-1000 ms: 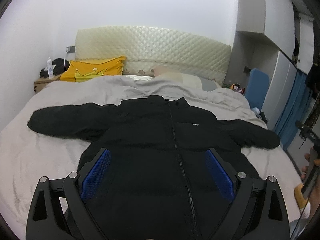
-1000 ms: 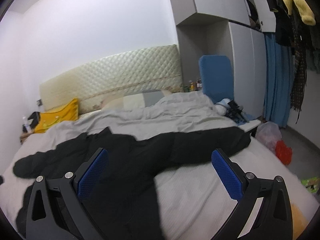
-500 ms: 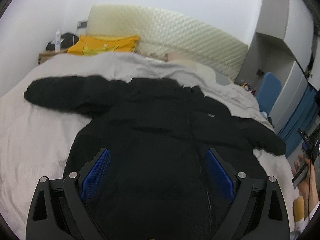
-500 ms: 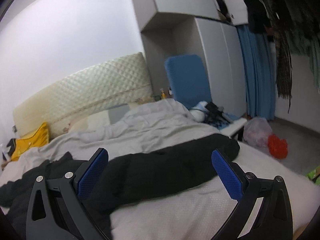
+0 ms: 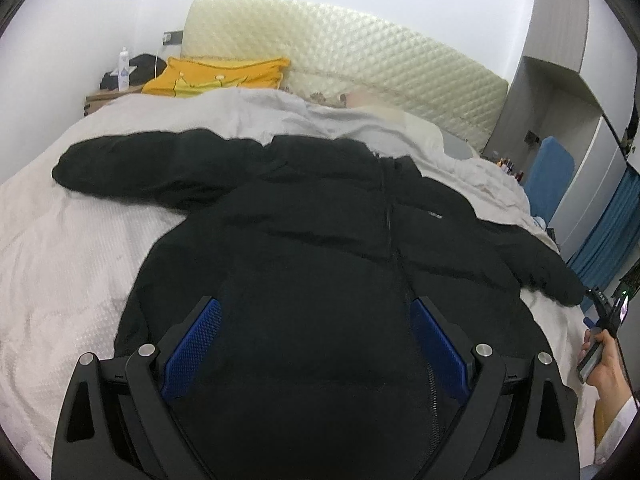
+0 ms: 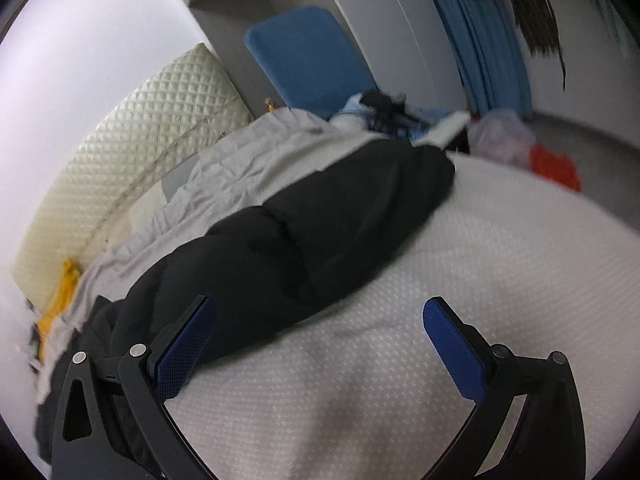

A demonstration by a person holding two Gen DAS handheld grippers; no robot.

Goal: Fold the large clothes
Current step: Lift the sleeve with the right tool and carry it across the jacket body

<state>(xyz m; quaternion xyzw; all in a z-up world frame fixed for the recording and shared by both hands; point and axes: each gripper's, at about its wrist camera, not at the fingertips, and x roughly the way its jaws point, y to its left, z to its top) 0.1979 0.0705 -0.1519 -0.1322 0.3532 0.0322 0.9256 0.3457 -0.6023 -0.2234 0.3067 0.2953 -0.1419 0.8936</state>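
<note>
The black puffer jacket (image 5: pixel 320 248) is lying zipped and spread flat on the bed (image 5: pixel 60 264), looking soft, bulky and slippery, best pinched at the 2 o'clock sleeve cuff (image 6: pixel 424 168), while both left tongs (image 5: pixel 316 344) and right tongs (image 6: pixel 320 344) are hovering open, empty.

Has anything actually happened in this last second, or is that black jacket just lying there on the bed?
Only the tongs moved. The right tongs swung toward the jacket's right sleeve and closed in on it; the left tongs dipped lower over the black jacket. Both stayed open, gripping nothing. The jacket lies spread flat on the bed as before, sleeves out, unfolded.
</note>
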